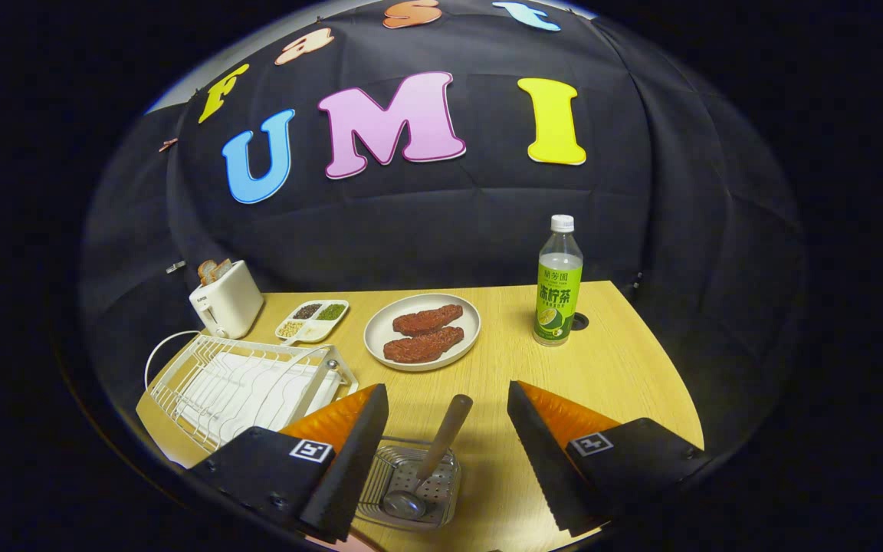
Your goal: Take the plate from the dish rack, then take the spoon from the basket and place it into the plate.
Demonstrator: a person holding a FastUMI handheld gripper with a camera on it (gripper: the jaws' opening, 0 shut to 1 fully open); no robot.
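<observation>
The spoon (pixel 430 468) stands in the basket (pixel 411 483), bowl down, its wooden handle leaning up and away between the fingers of the hand-held gripper (pixel 441 460), which gapes wide and empty. Beyond the basket on the desk (pixel 602 368), the plate (pixel 422 331) carries two meat pieces, with the dish rack (pixel 242 383) to its left.

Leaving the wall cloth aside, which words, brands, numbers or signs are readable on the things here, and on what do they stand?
Drink bottle: printed label characters, too distorted to quote with certainty.
Toaster: a small front mark, too small to read.
Gripper, open with the spoon in the basket between its fingers: square coded markers, no words.
</observation>
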